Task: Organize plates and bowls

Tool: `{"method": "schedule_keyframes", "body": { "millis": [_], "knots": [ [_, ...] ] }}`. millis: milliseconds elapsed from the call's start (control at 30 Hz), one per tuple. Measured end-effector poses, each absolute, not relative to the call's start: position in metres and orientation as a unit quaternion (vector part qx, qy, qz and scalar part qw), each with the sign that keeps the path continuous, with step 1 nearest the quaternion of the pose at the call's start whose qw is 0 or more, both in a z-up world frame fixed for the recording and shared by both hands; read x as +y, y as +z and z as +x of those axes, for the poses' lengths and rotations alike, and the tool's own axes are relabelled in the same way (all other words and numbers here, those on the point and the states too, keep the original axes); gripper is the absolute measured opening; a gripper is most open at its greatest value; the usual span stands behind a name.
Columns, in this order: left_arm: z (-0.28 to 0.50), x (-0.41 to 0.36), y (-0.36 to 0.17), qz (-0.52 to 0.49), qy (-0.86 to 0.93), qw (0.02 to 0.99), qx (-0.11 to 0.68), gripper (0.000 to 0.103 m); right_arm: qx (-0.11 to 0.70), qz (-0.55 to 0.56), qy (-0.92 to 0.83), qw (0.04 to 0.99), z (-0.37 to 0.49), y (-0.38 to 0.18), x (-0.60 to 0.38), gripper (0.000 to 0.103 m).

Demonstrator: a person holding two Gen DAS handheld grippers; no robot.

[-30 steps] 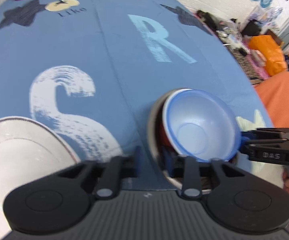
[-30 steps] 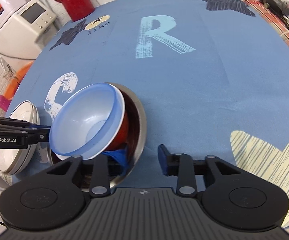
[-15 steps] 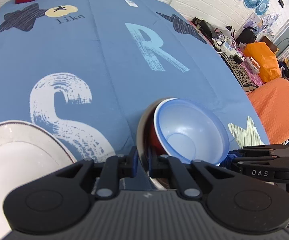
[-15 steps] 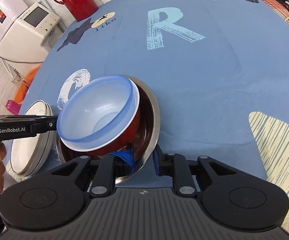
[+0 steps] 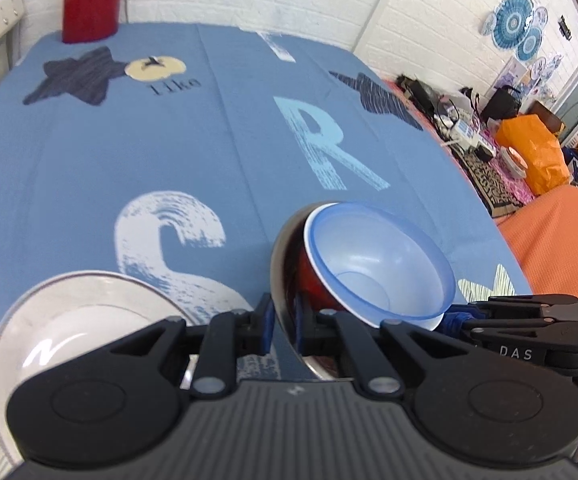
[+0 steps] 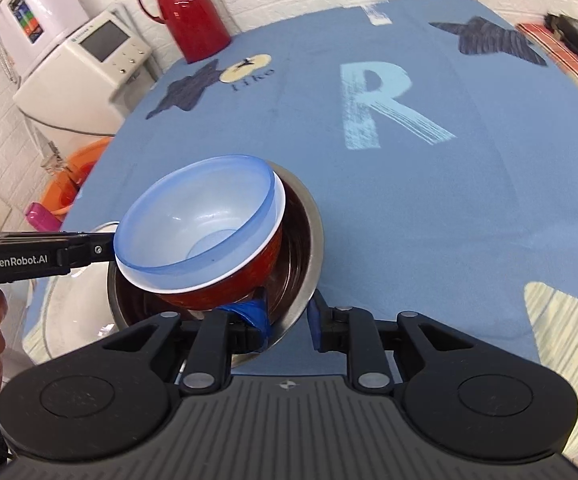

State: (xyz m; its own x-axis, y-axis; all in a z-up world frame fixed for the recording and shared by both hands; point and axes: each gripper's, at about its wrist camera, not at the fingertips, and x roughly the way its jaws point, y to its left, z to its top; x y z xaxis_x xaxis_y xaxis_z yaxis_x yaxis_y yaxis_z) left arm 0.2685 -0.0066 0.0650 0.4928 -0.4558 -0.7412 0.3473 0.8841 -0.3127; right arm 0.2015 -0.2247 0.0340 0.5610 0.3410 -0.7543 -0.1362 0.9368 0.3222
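Observation:
A steel bowl [image 5: 280,248] holds a red bowl [image 5: 309,280], and a pale blue bowl [image 5: 377,264] is nested inside that. The stack tilts. My left gripper [image 5: 283,322] is shut on the steel bowl's near-left rim. In the right wrist view, my right gripper [image 6: 287,322] is shut on the steel bowl [image 6: 309,240] at its near rim, one finger inside and one outside. The red bowl [image 6: 229,288] and blue bowl [image 6: 197,224] lean left there. The white plate [image 5: 69,320] lies at the near left, and the stack partly covers the plate [image 6: 77,308] in the right view.
A blue printed tablecloth [image 5: 169,152] covers the table. A red thermos [image 6: 193,12] stands at its far edge beside white appliances [image 6: 89,64]. An orange basin [image 6: 77,176] sits below the left edge. Orange fabric [image 5: 557,240] and clutter [image 5: 469,128] lie to the right.
Both grippers closed from open onto the steel bowl's rim. Both views have since risen and tipped up, so the thermos and wall now show, and the bowl stack overlaps the plate.

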Motion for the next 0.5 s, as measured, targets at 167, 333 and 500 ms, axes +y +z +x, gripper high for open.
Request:
{"method": "schedule_keyframes", "body": {
  "millis": [167,333,500],
  "knots": [
    [0.252,0.035,0.089,-0.071,-0.204,0.879,0.425,0.0,0.436,0.088,0.173,0.879,0.204,0.056,-0.185,0.004],
    [0.231,0.087,0.102,-0.076,-0.154,0.896,0.41,0.0,0.43,0.054,0.228,0.872,0.209,0.067,-0.131,0.007],
    [0.217,0.13,0.086,-0.089,-0.117,0.897,0.417,0.0,0.455,0.038,0.254,0.853,0.219,0.049,-0.09,0.007]
  ]
}}
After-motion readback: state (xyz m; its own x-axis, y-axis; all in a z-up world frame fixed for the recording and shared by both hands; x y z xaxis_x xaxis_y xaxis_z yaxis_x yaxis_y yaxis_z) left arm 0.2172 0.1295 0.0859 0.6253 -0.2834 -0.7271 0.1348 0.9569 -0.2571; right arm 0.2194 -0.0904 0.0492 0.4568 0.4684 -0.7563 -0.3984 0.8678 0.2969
